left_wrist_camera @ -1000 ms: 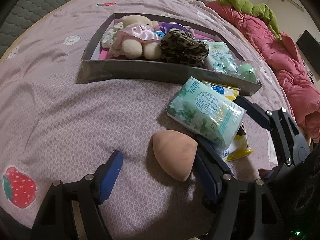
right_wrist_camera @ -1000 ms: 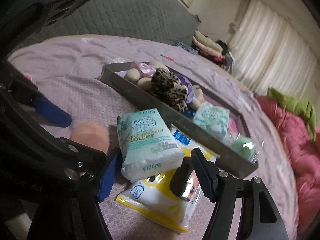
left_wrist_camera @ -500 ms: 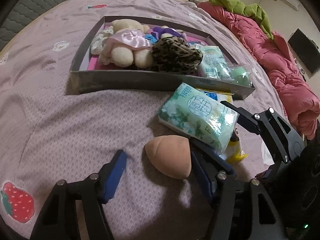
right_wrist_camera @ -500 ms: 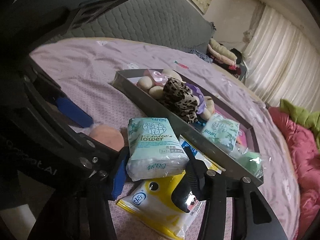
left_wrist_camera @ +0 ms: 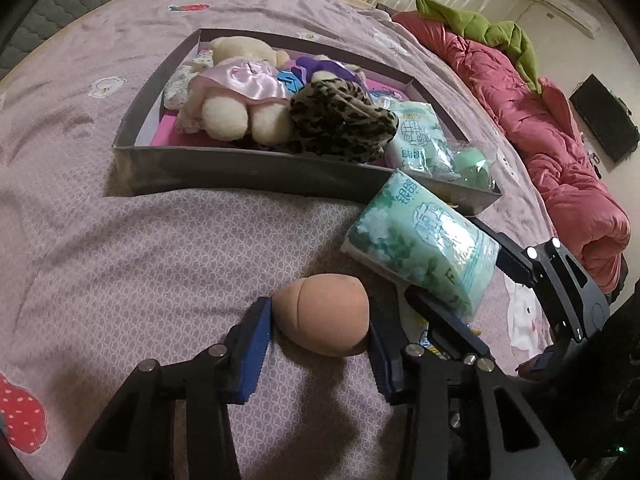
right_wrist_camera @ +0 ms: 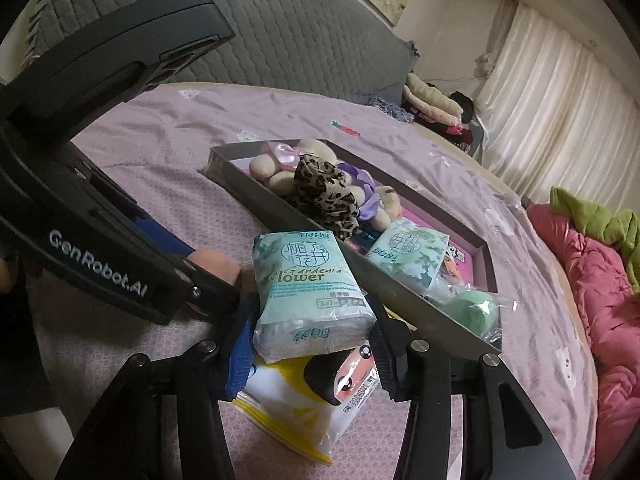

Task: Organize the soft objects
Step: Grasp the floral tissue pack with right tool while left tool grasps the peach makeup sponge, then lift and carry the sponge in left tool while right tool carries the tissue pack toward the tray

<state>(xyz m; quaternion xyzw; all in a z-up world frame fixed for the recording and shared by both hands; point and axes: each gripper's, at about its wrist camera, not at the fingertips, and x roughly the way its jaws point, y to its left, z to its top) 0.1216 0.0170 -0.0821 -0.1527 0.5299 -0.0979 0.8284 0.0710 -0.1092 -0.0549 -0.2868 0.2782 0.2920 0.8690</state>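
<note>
A peach egg-shaped sponge lies on the mauve bedsheet between the blue pads of my left gripper. Its jaws are closing, and both pads touch the sponge's sides. My right gripper is also closing and grips a mint-green tissue pack by its short sides, holding it just above a yellow-and-white packet. The left wrist view shows that pack to the right of the sponge. Behind both stands a grey tray with a plush toy, a leopard-print cloth and a second tissue pack.
A bagged green sponge fills the tray's right end. A pink quilt with green fabric on it lies along the bed's right side. A grey padded headboard rises behind the bed, with folded clothes beyond.
The left jaws have come in from wide apart until both pads meet the peach sponge. The right jaws have narrowed onto the tissue pack and raised it slightly off the yellow packet.
</note>
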